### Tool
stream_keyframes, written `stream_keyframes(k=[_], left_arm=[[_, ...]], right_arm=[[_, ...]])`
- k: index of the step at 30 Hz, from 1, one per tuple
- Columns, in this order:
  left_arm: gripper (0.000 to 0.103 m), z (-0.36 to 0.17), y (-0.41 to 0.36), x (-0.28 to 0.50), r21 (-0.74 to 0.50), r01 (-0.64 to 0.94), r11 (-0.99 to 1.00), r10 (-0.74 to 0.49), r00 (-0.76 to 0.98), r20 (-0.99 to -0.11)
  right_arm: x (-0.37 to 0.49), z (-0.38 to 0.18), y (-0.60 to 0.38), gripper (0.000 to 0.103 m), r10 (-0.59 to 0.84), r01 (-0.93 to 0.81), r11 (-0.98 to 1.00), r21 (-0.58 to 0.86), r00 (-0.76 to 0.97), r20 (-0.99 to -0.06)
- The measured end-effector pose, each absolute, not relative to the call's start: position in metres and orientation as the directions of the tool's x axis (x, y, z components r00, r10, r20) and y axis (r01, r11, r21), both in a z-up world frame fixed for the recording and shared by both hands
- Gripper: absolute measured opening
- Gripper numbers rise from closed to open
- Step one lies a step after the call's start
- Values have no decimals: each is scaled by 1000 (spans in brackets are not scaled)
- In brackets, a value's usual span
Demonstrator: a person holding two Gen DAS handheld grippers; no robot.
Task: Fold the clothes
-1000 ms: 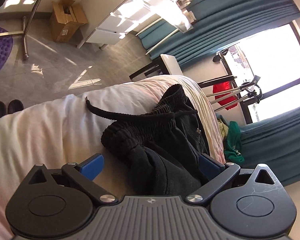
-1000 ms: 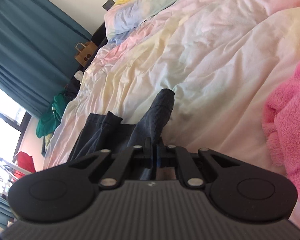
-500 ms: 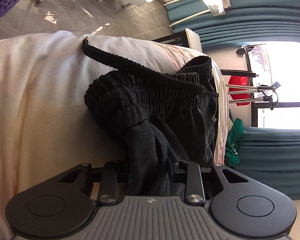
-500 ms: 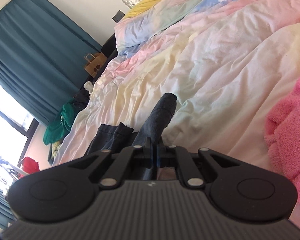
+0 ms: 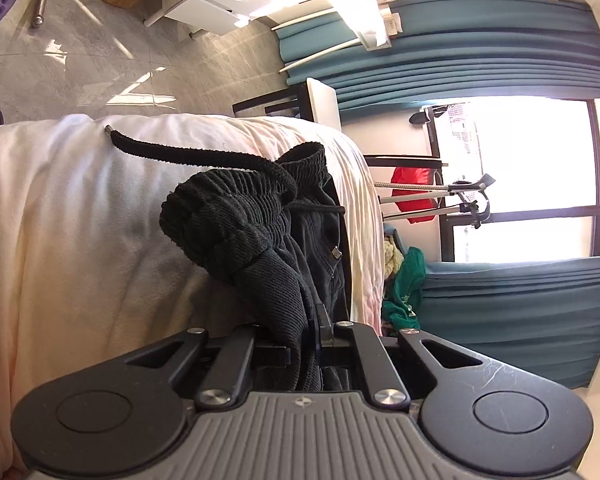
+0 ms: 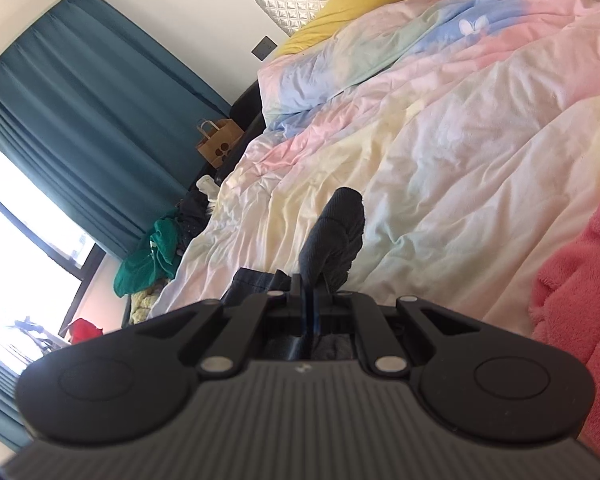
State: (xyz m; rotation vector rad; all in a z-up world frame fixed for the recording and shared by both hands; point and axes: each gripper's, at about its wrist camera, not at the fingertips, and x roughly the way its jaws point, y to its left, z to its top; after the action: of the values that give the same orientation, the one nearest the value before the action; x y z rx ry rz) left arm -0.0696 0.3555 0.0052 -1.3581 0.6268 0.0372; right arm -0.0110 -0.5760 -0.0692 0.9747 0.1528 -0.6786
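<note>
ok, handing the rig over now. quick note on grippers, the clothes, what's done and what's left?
Left gripper: jaws closing, black pants bunched between them near the waistband.
Right gripper: shut on a dark fabric end, likely the same pants.
Pants lie crumpled at the edge of the bed; drawstring trails across it.
Pink fleece waits on the bed.
Done: both ends gripped. Left: spread, fold, then the fleece.
</note>
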Motion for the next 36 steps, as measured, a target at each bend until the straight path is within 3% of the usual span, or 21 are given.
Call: stream_keyframes(k=[8,15,23,28,30,34,36], left_arm=[[8,48,339,17,-886,-352,303,-280,856,-436],[8,80,315,163,-789,-446,423,-164,819,-550],[8,46,284,339,-647,-563,515,-49,734,-678],[9,17,269,394,-558,-614,558,4,675,-738],[12,10,268,395,-560,-604,567,-6,676,-737],[31,8,276,369,-635,-525,566,-80,731,-677],[36,15,279,351,-669,-466,580,-117,765,-634]], right_arm=[[53,-33,-583,6,-429,567,428,704,813,-395],[186,-14,-590,6,-425,615,471,632,786,-449],[325,-58,-596,6,-427,698,514,499,712,-557],[357,-96,-600,7,-397,713,529,461,687,-608],[363,-109,-602,11,-380,711,533,459,685,-621],[343,-110,-607,21,-345,655,537,532,746,-570],[324,-101,-606,35,-353,623,552,554,777,-522]])
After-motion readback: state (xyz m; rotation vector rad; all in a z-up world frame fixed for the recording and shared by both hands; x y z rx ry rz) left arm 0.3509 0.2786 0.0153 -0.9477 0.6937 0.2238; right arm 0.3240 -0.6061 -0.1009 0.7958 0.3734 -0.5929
